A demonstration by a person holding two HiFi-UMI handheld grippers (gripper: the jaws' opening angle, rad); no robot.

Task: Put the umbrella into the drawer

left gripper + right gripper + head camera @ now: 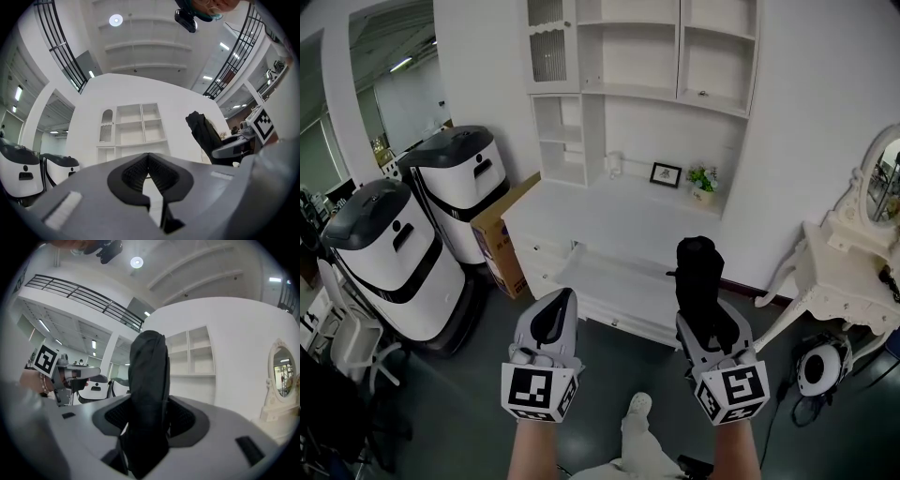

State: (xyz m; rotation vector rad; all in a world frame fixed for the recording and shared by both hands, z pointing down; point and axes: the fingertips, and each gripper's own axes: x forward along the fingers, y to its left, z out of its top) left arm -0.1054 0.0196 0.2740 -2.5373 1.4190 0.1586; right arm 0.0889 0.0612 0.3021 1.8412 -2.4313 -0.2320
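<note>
A folded black umbrella (697, 272) stands upright between the jaws of my right gripper (705, 319), which is shut on it. In the right gripper view the umbrella (149, 390) fills the gap between the ribbed pads (183, 418). My left gripper (557, 307) is beside it at the same height, shut with nothing in it; its tips meet in the left gripper view (148, 156), where the umbrella (204, 133) shows at the right. Ahead and below, the white cabinet's drawer (614, 286) stands pulled out.
Two white and black machines (389, 258) (461, 178) and a cardboard box (499, 239) stand to the left of the cabinet. A white dressing table with a mirror (848, 272) and a round device (821, 367) on the floor are at the right. A framed picture (666, 174) and a small plant (703, 182) sit on the cabinet top.
</note>
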